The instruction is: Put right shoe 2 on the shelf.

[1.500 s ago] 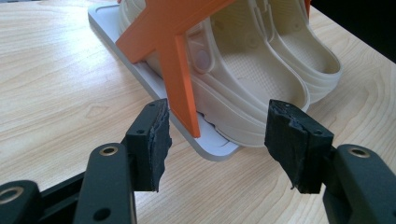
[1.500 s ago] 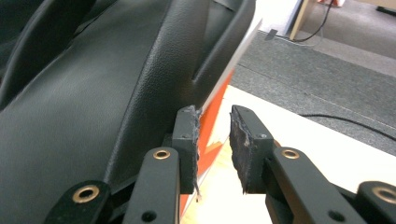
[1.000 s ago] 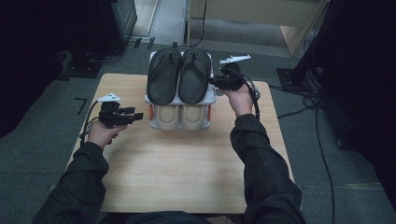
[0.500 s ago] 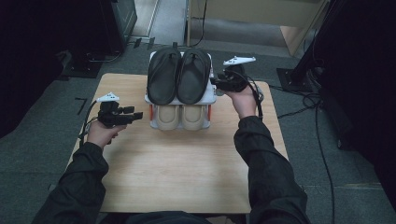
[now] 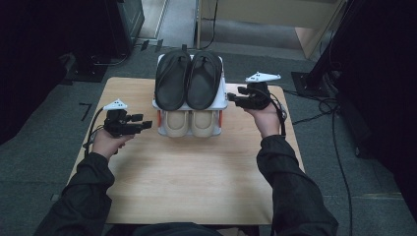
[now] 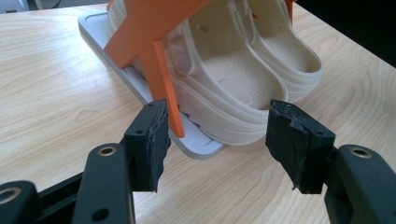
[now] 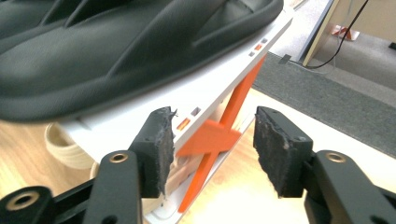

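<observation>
Shoe rack (image 5: 222, 101) stands at the table's (image 5: 196, 187) far middle, flanked by both grippers, jaws parted and empty. Right gripper (image 7: 212, 149) nears its upper shelf edge; left gripper (image 6: 217, 140) faces its base. Best to approach level and grip evenly on both sides. Two black sandals (image 5: 189, 78) lie on top, two cream clogs (image 5: 189, 123) below.

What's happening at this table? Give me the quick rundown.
A person sits at a wooden table with a two-jaw gripper in each hand, working at a small two-tier shoe rack. Black sandals lie on its white top shelf; cream clogs sit on the lower one. The left gripper is open and aimed at the clogs and the rack's orange brace. The right gripper is open beside the top shelf's edge. Neither holds anything yet.
</observation>
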